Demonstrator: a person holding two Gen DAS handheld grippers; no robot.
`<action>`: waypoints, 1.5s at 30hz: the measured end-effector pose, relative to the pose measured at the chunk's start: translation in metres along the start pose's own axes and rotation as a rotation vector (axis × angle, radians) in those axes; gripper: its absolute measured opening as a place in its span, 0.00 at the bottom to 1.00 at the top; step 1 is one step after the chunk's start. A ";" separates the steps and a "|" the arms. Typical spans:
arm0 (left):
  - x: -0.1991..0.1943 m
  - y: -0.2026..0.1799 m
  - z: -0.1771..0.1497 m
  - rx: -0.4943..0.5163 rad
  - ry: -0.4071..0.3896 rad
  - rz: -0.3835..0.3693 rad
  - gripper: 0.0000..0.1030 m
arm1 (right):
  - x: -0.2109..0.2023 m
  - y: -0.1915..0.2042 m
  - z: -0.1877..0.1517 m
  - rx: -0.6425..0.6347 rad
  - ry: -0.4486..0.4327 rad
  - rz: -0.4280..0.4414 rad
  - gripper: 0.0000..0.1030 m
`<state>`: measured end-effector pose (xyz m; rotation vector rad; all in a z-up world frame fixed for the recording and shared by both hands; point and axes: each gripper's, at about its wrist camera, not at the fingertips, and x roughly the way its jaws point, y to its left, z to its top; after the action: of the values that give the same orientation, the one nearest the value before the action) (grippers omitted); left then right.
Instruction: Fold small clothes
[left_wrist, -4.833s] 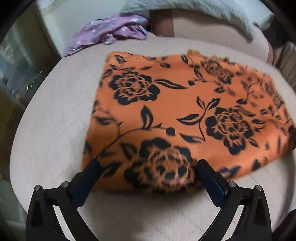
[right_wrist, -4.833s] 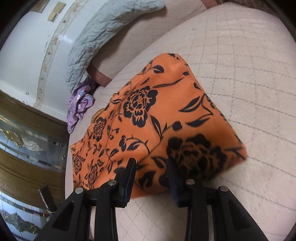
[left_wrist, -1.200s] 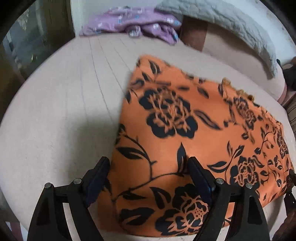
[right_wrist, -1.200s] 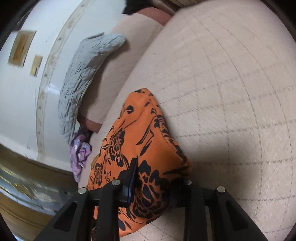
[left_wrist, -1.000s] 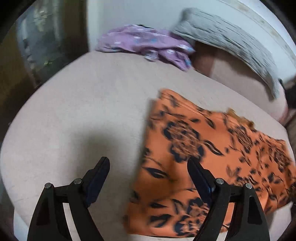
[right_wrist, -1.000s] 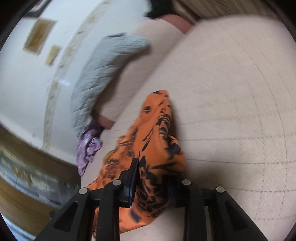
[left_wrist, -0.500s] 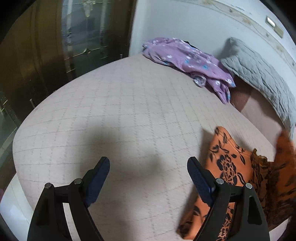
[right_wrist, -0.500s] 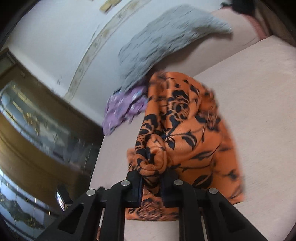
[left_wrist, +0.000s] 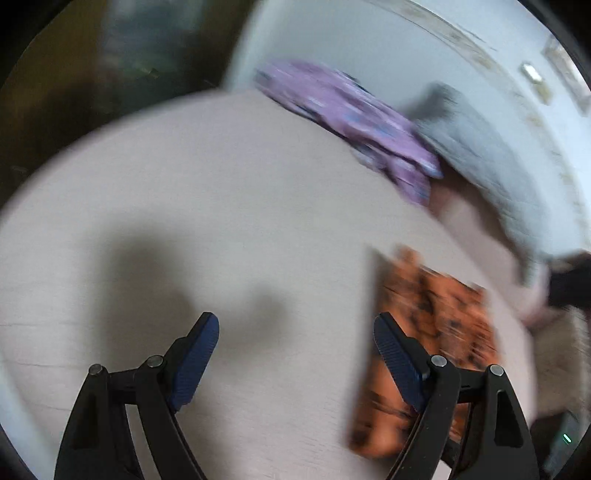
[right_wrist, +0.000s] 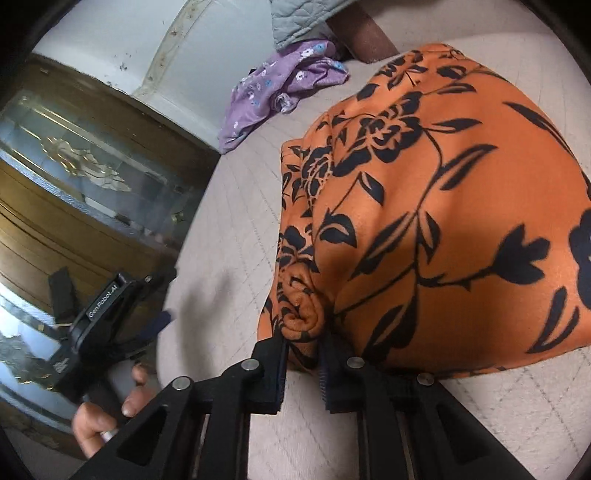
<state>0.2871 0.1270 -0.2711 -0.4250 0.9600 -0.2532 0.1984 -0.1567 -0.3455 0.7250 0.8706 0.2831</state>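
Note:
An orange cloth with black flowers (right_wrist: 443, 206) lies folded over itself on the quilted beige surface (right_wrist: 236, 229). My right gripper (right_wrist: 303, 347) is shut on a bunched edge of the orange cloth and holds it over the rest of the cloth. My left gripper (left_wrist: 295, 332) is open and empty above bare surface; the orange cloth (left_wrist: 436, 321) lies blurred to its right. The left gripper also shows at the left of the right wrist view (right_wrist: 110, 314), held in a hand.
A purple flowered garment (left_wrist: 351, 122) (right_wrist: 280, 85) lies at the far edge by the white wall. A grey quilted pillow (left_wrist: 491, 166) leans beside it. A wooden cabinet with glass doors (right_wrist: 74, 192) stands past the surface's left edge.
My right gripper has carried the pinched edge of the orange cloth up and over, folding it. My left gripper has let go and swung left, away from the cloth.

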 end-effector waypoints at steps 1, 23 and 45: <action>0.006 -0.007 -0.004 0.013 0.042 -0.061 0.84 | -0.005 0.000 0.002 -0.014 0.015 -0.001 0.23; 0.057 -0.124 -0.093 0.430 0.194 -0.154 0.45 | -0.058 -0.083 0.039 -0.040 -0.107 -0.159 0.38; 0.051 -0.095 -0.083 0.477 0.065 0.047 0.25 | -0.042 -0.076 0.021 0.062 -0.087 -0.001 0.26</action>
<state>0.2440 0.0027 -0.3064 0.0429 0.9363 -0.4421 0.1841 -0.2429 -0.3636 0.7893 0.8004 0.2228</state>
